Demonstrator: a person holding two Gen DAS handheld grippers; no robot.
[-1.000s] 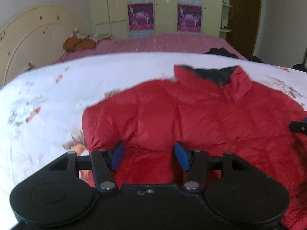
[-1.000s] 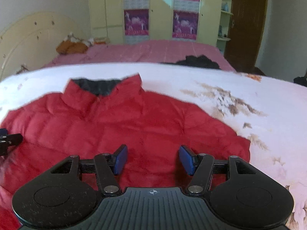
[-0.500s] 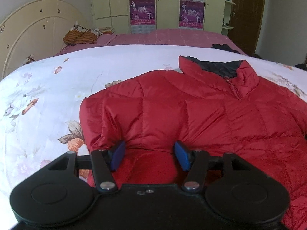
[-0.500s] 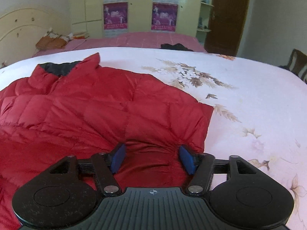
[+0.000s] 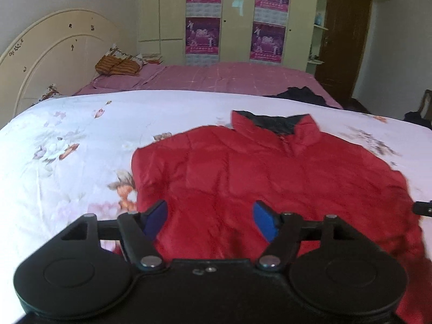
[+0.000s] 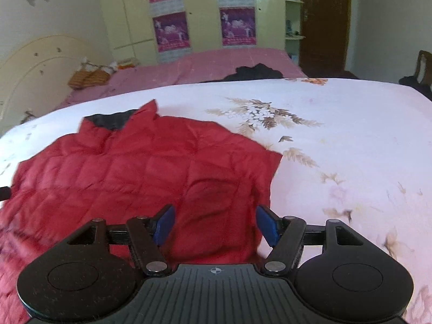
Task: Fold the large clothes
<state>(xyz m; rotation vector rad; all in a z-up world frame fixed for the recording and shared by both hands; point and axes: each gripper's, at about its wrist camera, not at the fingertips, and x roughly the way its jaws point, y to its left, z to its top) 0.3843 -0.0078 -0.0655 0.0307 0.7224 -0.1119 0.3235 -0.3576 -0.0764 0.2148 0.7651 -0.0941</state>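
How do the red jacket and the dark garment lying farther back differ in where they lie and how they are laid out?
The red jacket lies spread flat on the white flowered quilt; the dark garment sits bunched on the pink bed cover behind. The jacket looks much larger and nearer. Neither is gripped.

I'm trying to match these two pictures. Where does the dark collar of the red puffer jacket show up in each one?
Left wrist view: the dark collar sits right of centre, at the far top edge of the red puffer jacket.
Right wrist view: the collar sits left of centre, again at the jacket's far edge.
Shared landmark: the black clothing pile on the pink bed behind.
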